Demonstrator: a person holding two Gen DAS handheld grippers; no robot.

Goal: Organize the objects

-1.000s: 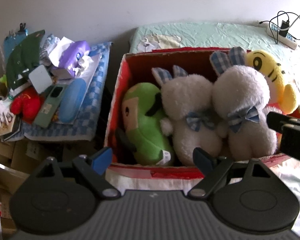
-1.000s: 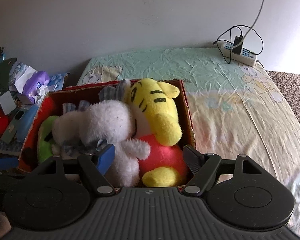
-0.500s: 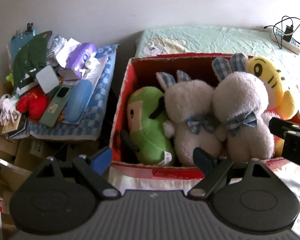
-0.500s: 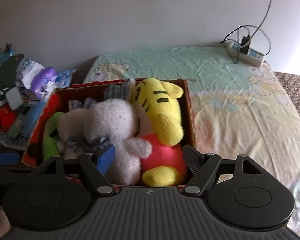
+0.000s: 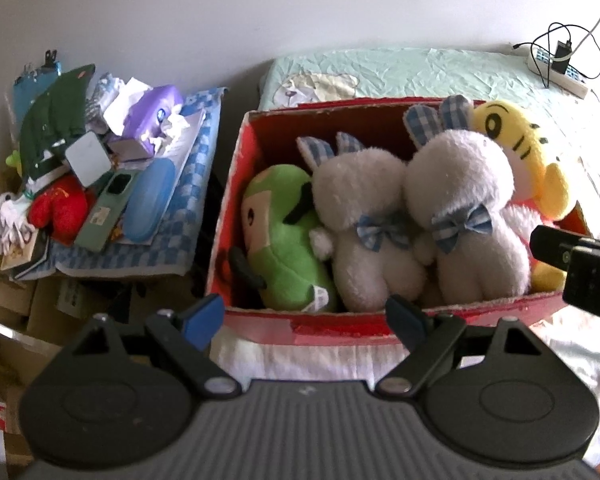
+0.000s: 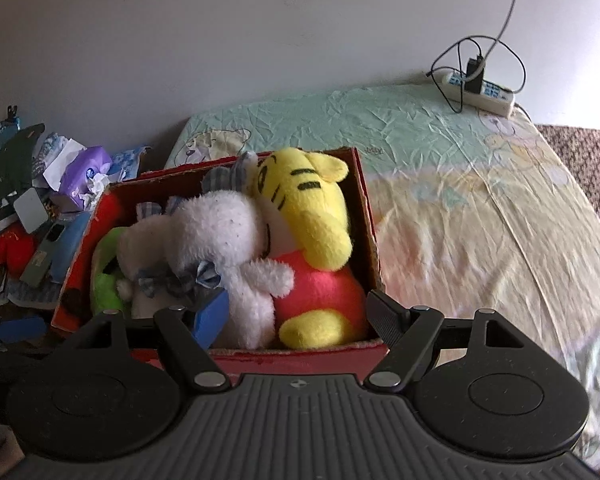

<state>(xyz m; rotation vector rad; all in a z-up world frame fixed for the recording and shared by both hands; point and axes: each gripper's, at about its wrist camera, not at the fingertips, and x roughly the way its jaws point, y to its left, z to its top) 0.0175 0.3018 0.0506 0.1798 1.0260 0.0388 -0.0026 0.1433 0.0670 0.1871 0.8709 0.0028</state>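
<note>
plush toys [image 5: 364, 220] packed in red box [image 5: 236, 216] on bed [image 6: 480, 200]. left gripper [image 5: 304, 316] tilted down at 6 o'clock of box, fingers apart, empty. right gripper [image 6: 296, 312] alike, fingers wide, gripping nothing.

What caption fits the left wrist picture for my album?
Green plush, two white bunnies and a yellow tiger packed in a red box.
</note>
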